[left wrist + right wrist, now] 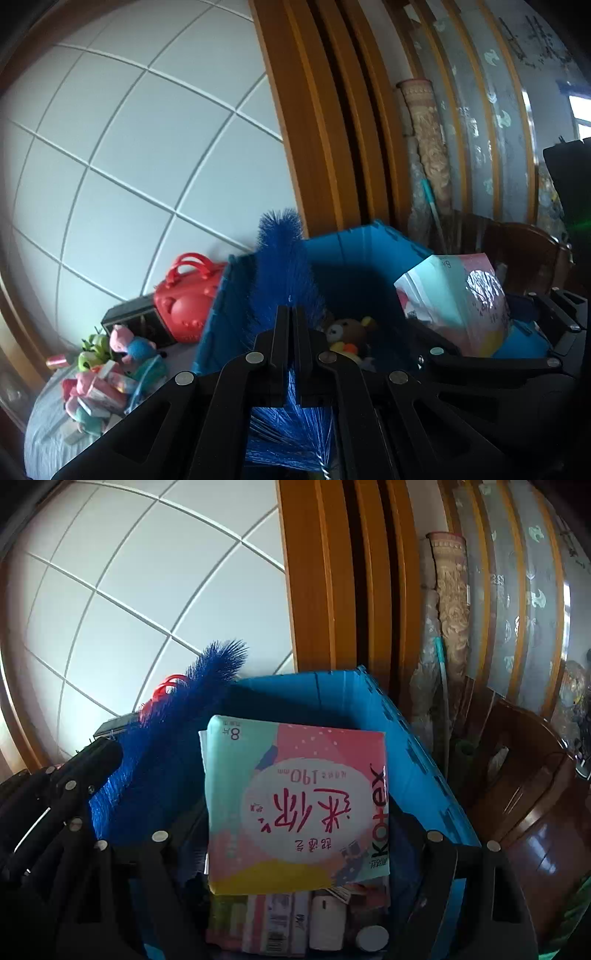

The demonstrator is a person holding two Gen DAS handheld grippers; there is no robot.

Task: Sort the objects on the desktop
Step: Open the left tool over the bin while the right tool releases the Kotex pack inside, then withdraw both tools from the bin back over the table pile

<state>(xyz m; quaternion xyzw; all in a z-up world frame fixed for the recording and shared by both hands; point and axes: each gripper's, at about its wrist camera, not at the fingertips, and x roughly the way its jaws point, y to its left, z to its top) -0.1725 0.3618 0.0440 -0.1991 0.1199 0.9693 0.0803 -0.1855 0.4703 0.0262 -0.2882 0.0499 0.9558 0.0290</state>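
My left gripper [291,314] is shut on a blue bristle brush [284,266], held over the near edge of a blue storage box [354,251]. The brush also shows in the right wrist view [177,720], with the left gripper at the left there. A pink and mint Kotex pack [295,805] fills the middle of the right wrist view, over the blue box [406,738]. My right gripper's fingertips are hidden behind the pack, so I cannot tell its grip. The pack shows in the left wrist view [454,295] too. A small bear plush [349,332] lies in the box.
A red toy bag [188,295], a dark box [136,321] and a pile of small toys and packets [107,380] lie on the grey cloth left of the box. Boxes and a white bottle [325,923] lie in the box. A brown wooden chair [528,805] stands right.
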